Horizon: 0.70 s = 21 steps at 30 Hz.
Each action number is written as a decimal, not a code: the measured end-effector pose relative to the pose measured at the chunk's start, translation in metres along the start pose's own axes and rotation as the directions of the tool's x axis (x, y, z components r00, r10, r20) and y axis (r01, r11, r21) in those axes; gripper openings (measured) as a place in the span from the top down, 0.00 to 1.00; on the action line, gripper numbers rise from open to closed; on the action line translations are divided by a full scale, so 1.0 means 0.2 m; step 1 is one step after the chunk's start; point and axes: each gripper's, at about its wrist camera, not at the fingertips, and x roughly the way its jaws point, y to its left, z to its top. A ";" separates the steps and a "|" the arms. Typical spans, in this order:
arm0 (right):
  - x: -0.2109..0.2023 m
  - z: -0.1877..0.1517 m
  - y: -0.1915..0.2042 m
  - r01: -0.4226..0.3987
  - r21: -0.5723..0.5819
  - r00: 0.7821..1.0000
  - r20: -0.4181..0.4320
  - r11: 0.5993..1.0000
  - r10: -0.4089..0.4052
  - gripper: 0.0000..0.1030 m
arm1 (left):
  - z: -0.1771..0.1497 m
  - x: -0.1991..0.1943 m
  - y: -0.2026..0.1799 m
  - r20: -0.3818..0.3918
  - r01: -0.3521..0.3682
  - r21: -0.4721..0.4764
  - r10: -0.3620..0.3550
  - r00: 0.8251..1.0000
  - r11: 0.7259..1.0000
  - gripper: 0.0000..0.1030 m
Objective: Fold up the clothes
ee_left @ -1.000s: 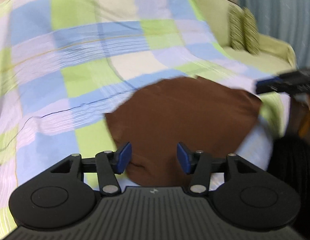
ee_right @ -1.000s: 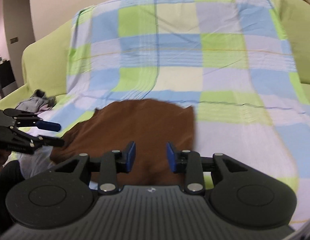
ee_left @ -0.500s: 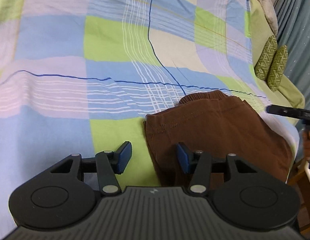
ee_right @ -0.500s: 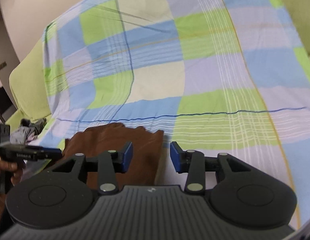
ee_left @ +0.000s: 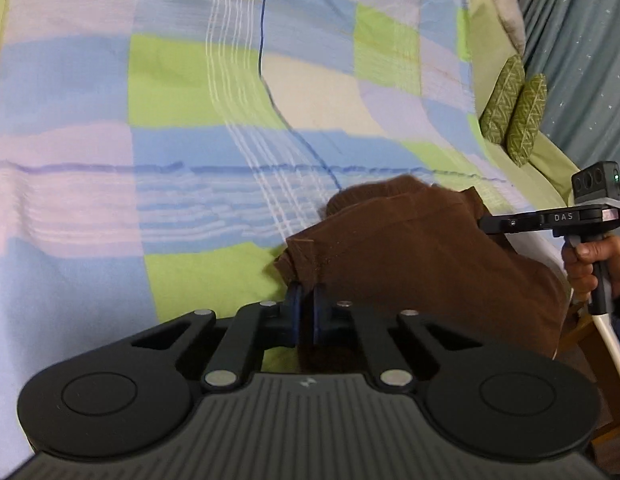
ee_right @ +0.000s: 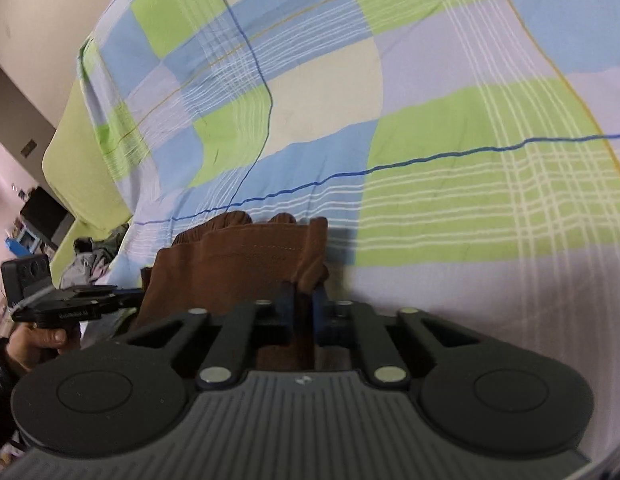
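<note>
A brown garment (ee_left: 409, 256) lies bunched on the checked sheet (ee_left: 190, 120) near the sofa's front edge. My left gripper (ee_left: 304, 300) is shut on the garment's left corner, the cloth pinched between its blue pads. In the right wrist view the same brown garment (ee_right: 238, 264) shows its stitched hem, and my right gripper (ee_right: 304, 300) is shut on its right corner. Each gripper appears in the other's view: the right gripper (ee_left: 485, 224) at the garment's far side, the left gripper (ee_right: 138, 298) at its left edge, each held by a hand.
The checked sheet (ee_right: 429, 160) covers a green sofa (ee_right: 82, 168). Two green patterned cushions (ee_left: 513, 116) stand at the sofa's right end, before a grey-blue curtain (ee_left: 581, 60). A heap of other clothes (ee_right: 90, 264) lies at the left end.
Both grippers moved forward and down to the garment's corners and shut on the cloth. The garment's edge has lifted and bunched between them.
</note>
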 end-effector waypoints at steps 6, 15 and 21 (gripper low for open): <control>-0.08 0.12 0.17 0.014 -0.166 0.992 0.123 0.986 0.007 0.97 | 0.05 -0.06 0.02 0.084 -0.052 -0.025 0.054 0.995 0.998 0.99; 0.08 0.07 0.08 0.133 -0.106 0.989 0.079 0.985 -0.125 0.78 | 0.00 0.06 0.07 0.000 -0.140 -0.065 0.140 0.990 0.988 0.68; -0.16 -0.02 0.23 0.157 -0.179 0.972 0.200 0.971 -0.120 0.76 | -0.01 -0.11 -0.01 0.082 -0.171 -0.032 0.173 0.981 0.985 0.68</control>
